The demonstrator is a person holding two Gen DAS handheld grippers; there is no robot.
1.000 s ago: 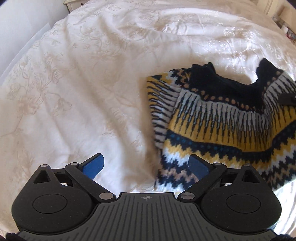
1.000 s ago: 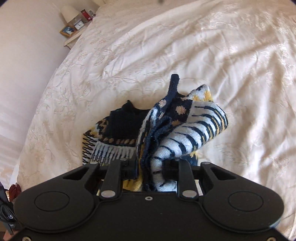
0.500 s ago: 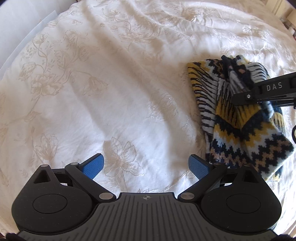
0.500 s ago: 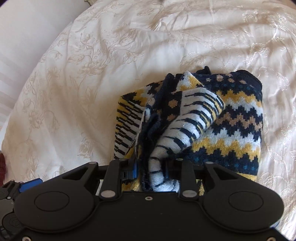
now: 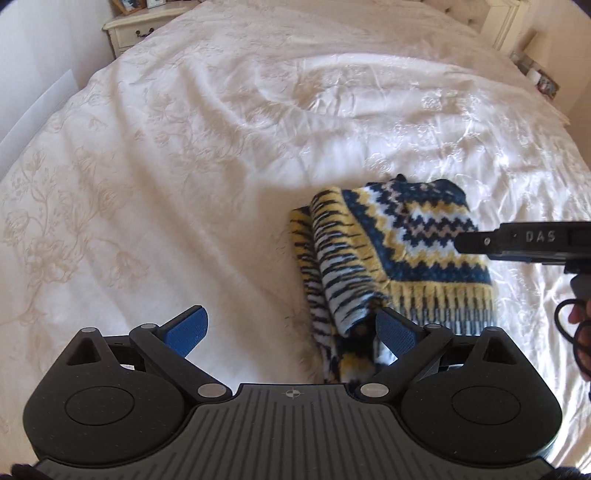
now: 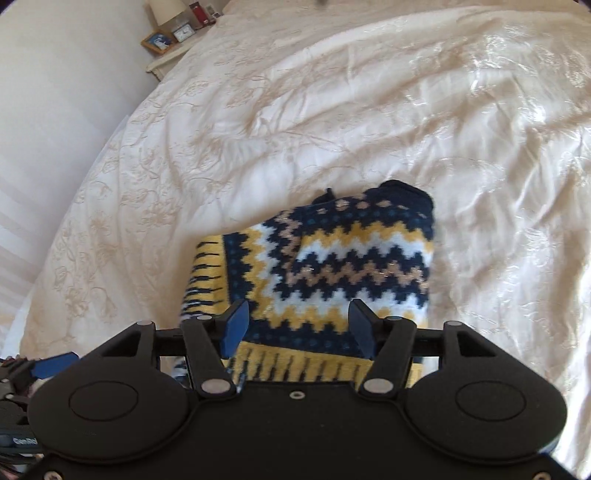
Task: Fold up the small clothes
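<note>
A small knitted sweater [image 5: 399, 258] with navy, yellow, white and tan zigzags lies folded on the white bedspread [image 5: 184, 166]. It also shows in the right wrist view [image 6: 332, 266]. My left gripper [image 5: 291, 328] is open and empty, low over the bed, its right pad [image 5: 395, 332] at the sweater's near left edge. My right gripper [image 6: 299, 325] is open and empty just above the sweater's near side. Its black body [image 5: 524, 242] shows at the right of the left wrist view.
The bedspread [image 6: 406, 110] is wrinkled with a floral pattern. A cream nightstand [image 5: 136, 33] stands at the far left corner, with a clock and picture frame [image 6: 162, 38]. A headboard post [image 5: 506, 26] stands at the far right.
My right gripper has opened and let go of the sweater, which now lies folded flat. Both grippers have pulled back, showing more of the bed.
</note>
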